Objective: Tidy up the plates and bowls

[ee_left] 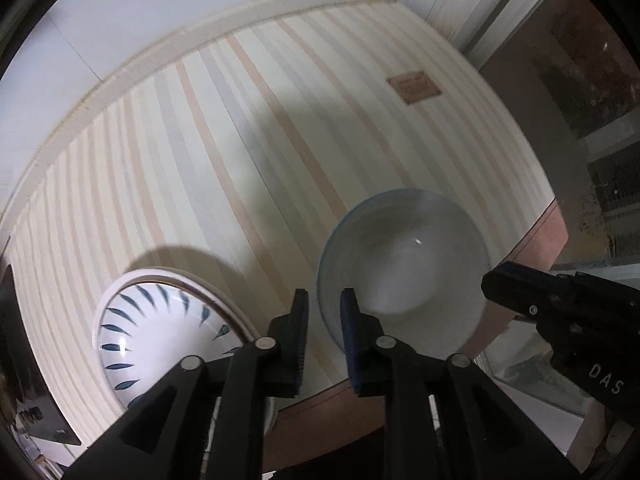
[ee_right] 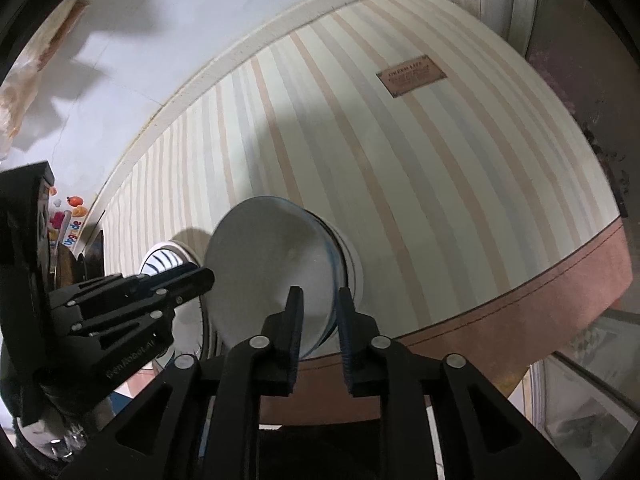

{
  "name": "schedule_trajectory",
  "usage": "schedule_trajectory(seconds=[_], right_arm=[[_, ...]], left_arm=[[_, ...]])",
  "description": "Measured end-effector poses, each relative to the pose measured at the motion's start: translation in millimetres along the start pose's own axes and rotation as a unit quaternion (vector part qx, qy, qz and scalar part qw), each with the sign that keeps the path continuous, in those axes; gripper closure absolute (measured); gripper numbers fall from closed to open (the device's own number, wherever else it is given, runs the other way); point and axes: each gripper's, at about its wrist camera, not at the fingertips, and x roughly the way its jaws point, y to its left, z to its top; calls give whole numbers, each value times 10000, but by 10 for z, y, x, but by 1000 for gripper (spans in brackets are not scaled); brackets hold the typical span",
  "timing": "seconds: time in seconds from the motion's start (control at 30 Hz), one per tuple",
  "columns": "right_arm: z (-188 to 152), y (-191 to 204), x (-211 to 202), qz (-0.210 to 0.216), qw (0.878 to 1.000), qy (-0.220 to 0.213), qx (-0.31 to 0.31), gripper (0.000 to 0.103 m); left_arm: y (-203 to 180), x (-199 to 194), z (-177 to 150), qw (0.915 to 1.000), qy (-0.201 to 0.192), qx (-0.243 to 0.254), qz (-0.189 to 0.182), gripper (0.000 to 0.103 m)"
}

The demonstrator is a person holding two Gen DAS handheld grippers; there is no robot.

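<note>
A pale blue-rimmed bowl point(ee_left: 404, 268) hangs above the striped tablecloth point(ee_left: 224, 152), held from both sides. My left gripper point(ee_left: 324, 320) is shut on its near rim. My right gripper point(ee_right: 318, 320) is shut on the opposite rim, and it shows in the left wrist view point(ee_left: 516, 284) at the bowl's right edge. In the right wrist view the bowl point(ee_right: 272, 264) is tilted, its foot pointing right. A white bowl with blue leaf marks point(ee_left: 160, 328) sits on the table at the left; it also shows in the right wrist view point(ee_right: 164, 260) behind the left gripper point(ee_right: 192, 278).
The table has a brown front border point(ee_right: 520, 320) and a small brown label point(ee_left: 414, 86) far right. A white wall with a pale trim strip point(ee_left: 200, 28) runs behind. Dark clutter and coloured items point(ee_right: 68, 216) stand at the far left; a glass panel point(ee_left: 592, 120) is at the right.
</note>
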Motion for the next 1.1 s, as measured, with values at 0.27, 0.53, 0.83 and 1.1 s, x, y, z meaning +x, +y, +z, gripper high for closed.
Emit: schedule_trajectory(seconds=[0.27, 0.53, 0.83, 1.1], right_arm=[[-309, 301, -670, -641, 9942, -734, -445, 38], [-604, 481, -1130, -963, 9874, -1108, -587, 19], [-822, 630, -1602, -1123, 9800, -1514, -643, 15], [-880, 640, -1844, -1108, 9770, -1722, -593, 13]], left_arm=[[-6, -546, -249, 9979, -629, 139, 7, 31], [-15, -1030, -486, 9939, -1084, 183, -101, 15], [-6, -1410, -670, 9894, -1410, 148, -309, 10], [-10, -1552, -707, 9875, -1516, 108, -421, 10]])
